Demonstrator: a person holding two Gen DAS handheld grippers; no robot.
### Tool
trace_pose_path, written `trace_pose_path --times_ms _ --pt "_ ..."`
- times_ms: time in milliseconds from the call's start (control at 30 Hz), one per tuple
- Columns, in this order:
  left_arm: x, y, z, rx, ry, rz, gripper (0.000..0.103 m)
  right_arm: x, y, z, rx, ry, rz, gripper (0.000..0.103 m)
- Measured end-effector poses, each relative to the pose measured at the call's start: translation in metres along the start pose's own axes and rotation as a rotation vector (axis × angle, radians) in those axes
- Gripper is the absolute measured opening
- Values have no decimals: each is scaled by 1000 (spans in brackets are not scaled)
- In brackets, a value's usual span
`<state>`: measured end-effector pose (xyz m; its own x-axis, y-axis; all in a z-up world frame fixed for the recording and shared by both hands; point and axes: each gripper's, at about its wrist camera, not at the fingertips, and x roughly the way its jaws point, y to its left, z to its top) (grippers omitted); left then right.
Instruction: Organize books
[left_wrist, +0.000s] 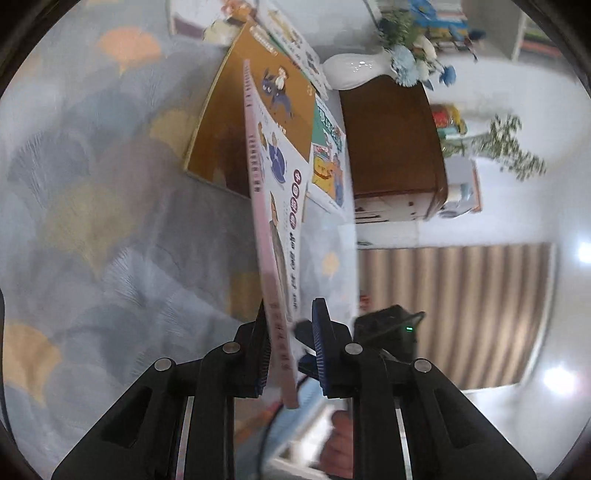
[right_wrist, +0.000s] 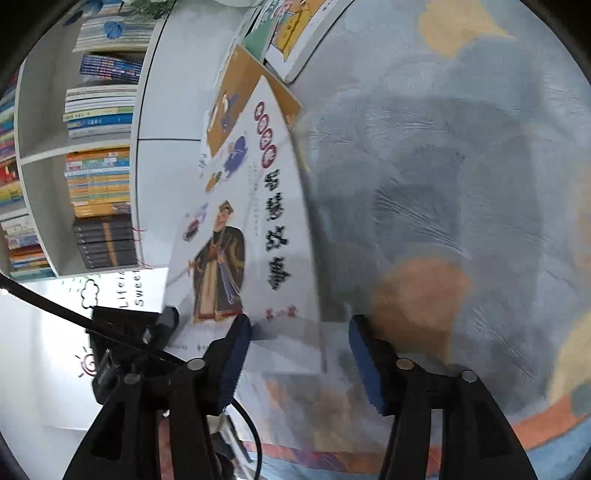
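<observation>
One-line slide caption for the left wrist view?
Left gripper shut on a pink-spined book, held on edge above the patterned cloth.

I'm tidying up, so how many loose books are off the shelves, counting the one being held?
4, maybe more hidden. The white book is clamped in the left gripper; the brown book lies behind it on the carpet; the green-cornered book beside that; another farther back.

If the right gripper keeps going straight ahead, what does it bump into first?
Probably the white picture book. Its bottom edge sits just ahead of the open right gripper, nearer the left finger; depth is hard to judge.
</observation>
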<state>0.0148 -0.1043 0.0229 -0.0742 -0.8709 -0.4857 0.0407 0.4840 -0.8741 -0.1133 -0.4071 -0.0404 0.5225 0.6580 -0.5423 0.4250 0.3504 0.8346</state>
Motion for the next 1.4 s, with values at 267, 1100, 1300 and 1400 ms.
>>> trace_pose_path --times_ms 267,1100,1300,1400 --pt "-7 2 -2 74 11 205 16 13 49 7 -166 -115 -191 30" --pt "-218 -32 44 315 -506 385 25 139 313 -81 -1175 -161 -446 30" --pt "-256 31 66 162 -574 432 25 216 346 -88 -1246 -77 -419 32" --pt "-261 55 73 106 -574 429 25 242 351 -90 -1251 -64 -426 32"
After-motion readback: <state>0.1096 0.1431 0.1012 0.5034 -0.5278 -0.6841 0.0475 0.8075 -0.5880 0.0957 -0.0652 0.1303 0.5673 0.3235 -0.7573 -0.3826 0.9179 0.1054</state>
